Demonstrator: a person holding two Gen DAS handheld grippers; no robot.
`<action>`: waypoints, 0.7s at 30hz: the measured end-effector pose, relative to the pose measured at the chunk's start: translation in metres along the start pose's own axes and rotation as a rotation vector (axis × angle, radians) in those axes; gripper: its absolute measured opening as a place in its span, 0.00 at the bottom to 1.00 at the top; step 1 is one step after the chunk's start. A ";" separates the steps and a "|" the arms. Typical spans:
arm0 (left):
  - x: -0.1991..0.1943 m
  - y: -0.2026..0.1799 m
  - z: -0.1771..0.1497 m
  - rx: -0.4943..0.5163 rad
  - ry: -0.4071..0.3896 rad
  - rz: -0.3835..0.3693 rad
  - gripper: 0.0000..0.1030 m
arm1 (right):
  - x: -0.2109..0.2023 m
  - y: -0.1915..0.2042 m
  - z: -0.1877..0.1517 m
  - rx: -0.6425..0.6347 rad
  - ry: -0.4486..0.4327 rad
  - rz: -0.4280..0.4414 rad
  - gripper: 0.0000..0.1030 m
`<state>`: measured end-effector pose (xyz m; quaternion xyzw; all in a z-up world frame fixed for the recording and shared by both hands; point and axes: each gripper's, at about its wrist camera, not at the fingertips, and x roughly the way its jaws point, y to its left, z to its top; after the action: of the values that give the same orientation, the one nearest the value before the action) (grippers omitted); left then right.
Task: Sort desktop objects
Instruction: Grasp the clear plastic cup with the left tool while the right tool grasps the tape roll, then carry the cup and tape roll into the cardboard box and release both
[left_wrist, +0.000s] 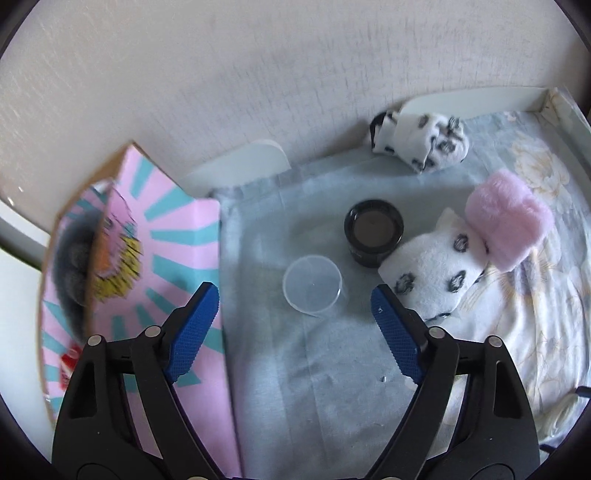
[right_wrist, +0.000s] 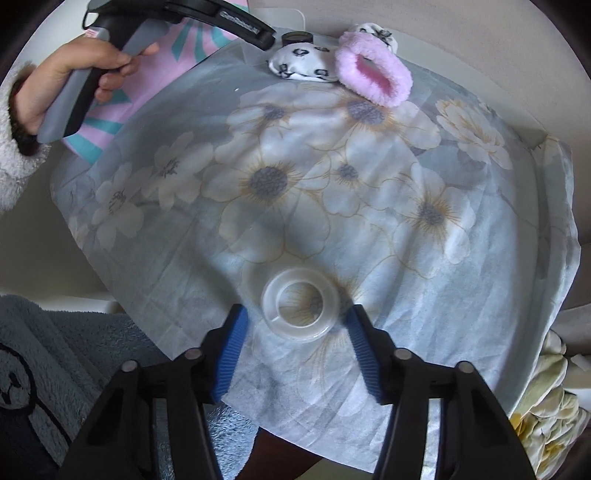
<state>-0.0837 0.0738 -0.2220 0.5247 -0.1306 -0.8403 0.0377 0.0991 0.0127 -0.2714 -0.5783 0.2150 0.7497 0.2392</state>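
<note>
1. Just ahead of the left gripper (left_wrist: 293, 308), on the blue-grey floral cloth (left_wrist: 332, 369): clear plastic cup (left_wrist: 313, 284), upright, mouth up, centred in line with the gap between the blue pads (left_wrist: 194, 332)
2. Left jaws spread wide, nothing held; cup apart from both pads, a little beyond the tips
3. Behind the cup and slightly to its right: black jar (left_wrist: 373, 230), close but not touching as far as can be told
4. Right of the cup: white spotted sock (left_wrist: 432, 273) lying against the jar, with a pink fluffy sock (left_wrist: 508, 221) resting on its far end; second spotted bundle (left_wrist: 421, 142) well behind, near the wall
5. Left of the cup: pink and teal box (left_wrist: 147, 258) standing open at the cloth's edge, something dark and furry inside, not clear what
6. Right gripper (right_wrist: 295, 325) also spread, empty, with a clear tape roll (right_wrist: 301, 306) lying flat between its tips, hole facing up, touching neither pad
7. From the right wrist view: left hand (right_wrist: 77, 74) gripping its tool far across the cloth from the tape, close to the box
8. Likely next for the left: short push straight ahead, then closing across the cup; round body, so no long axis to line up
9. Box the likely bin, being just left of the cup; left hand clearly the nearer one
10. Risks: thin cup wall squashing or sliding on the cloth; right pad nudging the spotted sock
</note>
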 end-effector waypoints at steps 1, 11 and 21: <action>0.003 0.001 -0.001 -0.009 0.006 -0.007 0.75 | 0.000 0.000 0.000 -0.005 -0.003 -0.001 0.47; 0.015 0.025 -0.008 -0.119 0.021 -0.139 0.28 | -0.008 -0.001 -0.007 -0.032 -0.047 -0.030 0.38; -0.027 0.036 0.003 -0.122 0.006 -0.172 0.28 | -0.025 -0.013 0.004 0.036 -0.038 -0.021 0.38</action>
<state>-0.0774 0.0455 -0.1882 0.5331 -0.0337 -0.8454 -0.0023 0.1095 0.0230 -0.2473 -0.5620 0.2178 0.7539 0.2616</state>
